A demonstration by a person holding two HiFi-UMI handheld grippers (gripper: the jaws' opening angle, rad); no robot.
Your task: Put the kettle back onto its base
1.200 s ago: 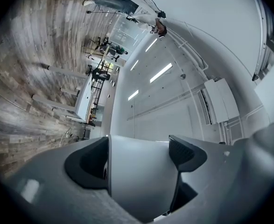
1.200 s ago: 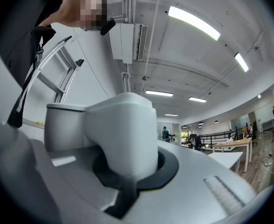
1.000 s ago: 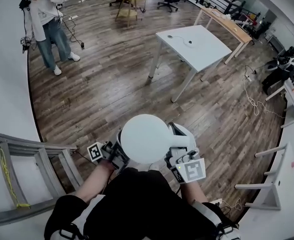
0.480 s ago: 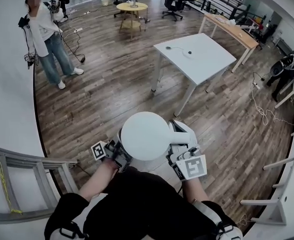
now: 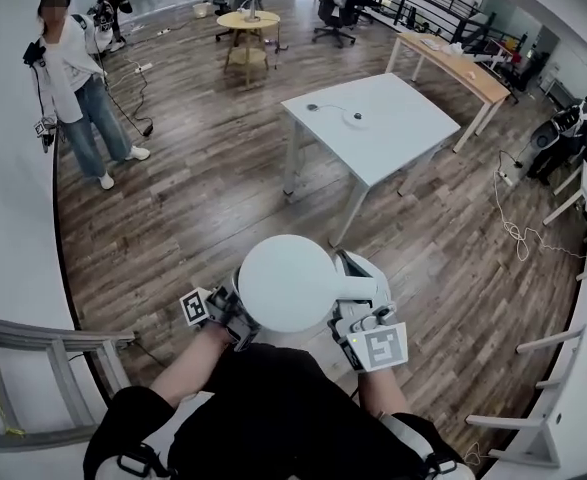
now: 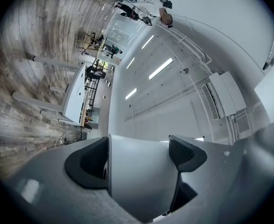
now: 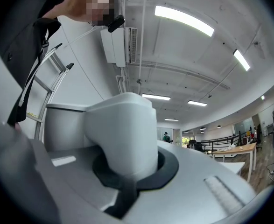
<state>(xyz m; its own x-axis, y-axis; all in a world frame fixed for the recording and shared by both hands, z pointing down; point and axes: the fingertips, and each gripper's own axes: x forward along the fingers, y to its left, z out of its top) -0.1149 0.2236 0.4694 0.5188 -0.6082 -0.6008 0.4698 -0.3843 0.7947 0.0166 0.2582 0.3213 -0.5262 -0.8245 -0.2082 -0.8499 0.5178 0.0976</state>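
In the head view the kettle hangs in the air just in front of the person's body. The left gripper is on one side of it and the right gripper on the handle side. Compared with a second ago, the white table is now nearer and more to the left, but the kettle sits the same between the tongs. So I think the kettle is being carried and is not yet put down. A small dark thing with a cord lies on the table (maybe the base; it is too small to tell).

In the left gripper view both dark pads press on a white part of the kettle. I cannot say which part.

In the right gripper view the jaws are closed on the white handle. No base shows here.
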